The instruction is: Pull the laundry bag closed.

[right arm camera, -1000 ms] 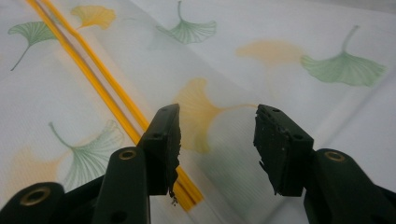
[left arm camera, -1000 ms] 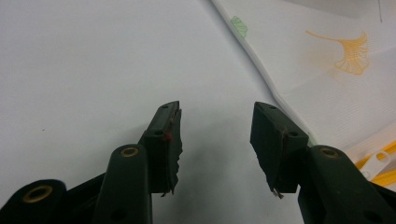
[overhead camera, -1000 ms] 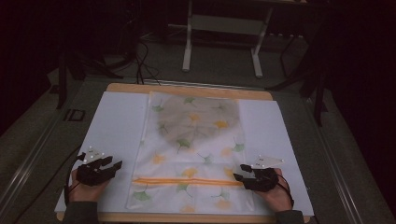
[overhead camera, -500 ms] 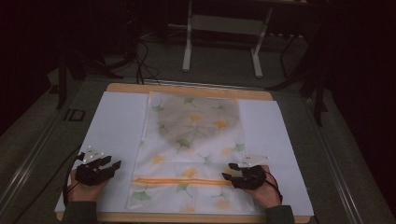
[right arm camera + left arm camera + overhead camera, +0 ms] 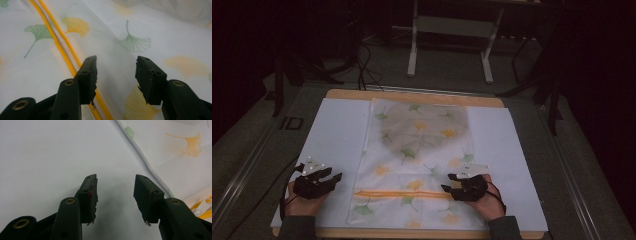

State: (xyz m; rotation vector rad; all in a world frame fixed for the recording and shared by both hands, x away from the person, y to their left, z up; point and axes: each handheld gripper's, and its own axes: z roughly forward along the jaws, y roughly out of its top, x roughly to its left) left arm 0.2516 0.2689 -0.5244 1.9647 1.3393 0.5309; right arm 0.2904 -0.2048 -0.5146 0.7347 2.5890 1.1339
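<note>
A dark room surrounds a white-covered table [image 5: 337, 130]. The left gripper [image 5: 317, 181] hovers over bare white, jaws wide, beside the bag's [image 5: 417, 150] left edge; its own view catches a white zipper pull [image 5: 203, 204]. The right gripper [image 5: 464, 187], jaws wide and empty, sits over the bag by the orange zipper [image 5: 62, 42], among leaf prints.

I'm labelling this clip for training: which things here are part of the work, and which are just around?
In the work:
- leaf-print zip bag
- its orange zipper
- right gripper, open over the bag
- left gripper, open beside it

Just around:
- white sheet
- wooden board
- metal stand
- floor cables
</note>
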